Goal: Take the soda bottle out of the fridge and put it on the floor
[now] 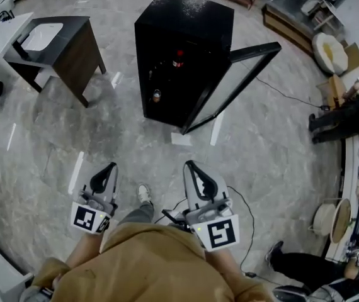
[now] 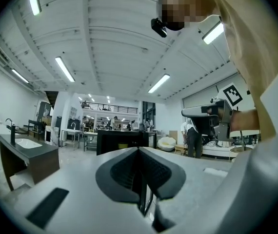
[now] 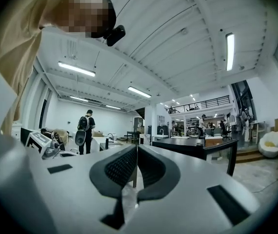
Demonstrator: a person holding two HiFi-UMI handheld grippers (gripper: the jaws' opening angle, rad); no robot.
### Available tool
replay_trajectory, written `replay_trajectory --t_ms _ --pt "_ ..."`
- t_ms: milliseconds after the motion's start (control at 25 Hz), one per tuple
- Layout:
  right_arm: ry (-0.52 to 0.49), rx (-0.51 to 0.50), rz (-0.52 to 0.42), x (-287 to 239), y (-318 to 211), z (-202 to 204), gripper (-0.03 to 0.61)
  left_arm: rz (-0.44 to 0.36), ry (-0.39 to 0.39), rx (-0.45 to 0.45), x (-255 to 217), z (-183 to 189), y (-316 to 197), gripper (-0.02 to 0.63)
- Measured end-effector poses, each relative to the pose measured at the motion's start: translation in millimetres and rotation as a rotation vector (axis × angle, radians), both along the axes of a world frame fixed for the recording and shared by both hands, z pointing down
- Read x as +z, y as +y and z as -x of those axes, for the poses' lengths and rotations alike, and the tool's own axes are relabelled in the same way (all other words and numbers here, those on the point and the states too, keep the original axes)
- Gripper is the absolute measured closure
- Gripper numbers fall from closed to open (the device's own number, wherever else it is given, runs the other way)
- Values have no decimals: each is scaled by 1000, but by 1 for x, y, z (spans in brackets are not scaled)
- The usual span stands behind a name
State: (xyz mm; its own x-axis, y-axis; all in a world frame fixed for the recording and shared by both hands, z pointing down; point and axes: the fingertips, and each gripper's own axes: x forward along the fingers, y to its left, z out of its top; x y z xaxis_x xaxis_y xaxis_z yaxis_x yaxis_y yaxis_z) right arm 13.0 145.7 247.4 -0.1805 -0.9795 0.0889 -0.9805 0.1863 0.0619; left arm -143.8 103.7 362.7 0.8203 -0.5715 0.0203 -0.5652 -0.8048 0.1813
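right grey gripper (image 1: 193, 168), pressed shut and empty like the left gripper (image 1: 109, 169), sits nearer the upright red-capped soda bottle (image 1: 178, 59) inside the open black fridge (image 1: 186, 17) ahead.

Far in front of my left gripper (image 1: 110, 167), off to its left, I see a dark table (image 1: 79, 49) with a white sink (image 1: 43, 36) in it. A white paper (image 1: 181, 138) lies on the floor in front of my right gripper (image 1: 190, 165). A black wire (image 1: 252, 228) runs along the floor on that gripper's right. Somebody's legs (image 1: 305, 266) are farther right.
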Motion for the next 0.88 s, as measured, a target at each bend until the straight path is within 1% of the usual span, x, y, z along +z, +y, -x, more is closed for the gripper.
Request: replay_trajectory --t_ms 200,400,640,760,880 --pt "22 14 7 3 -38 14 575 -67 -78 76 13 -7 -37 612" --pt "24 59 5 3 -51 10 575 -55 -57 130 24 -17 -52 612" --pt "-4 109 -31 -3 -54 -14 575 -48 -57 218 25 -49 -61 612" --pt "-17 116 -36 0 -59 -26 575 -55 -68 235 24 -62 -69 612" --pt "-36 115 -38 4 -73 -40 575 -50 -72 221 25 -72 -87 612"
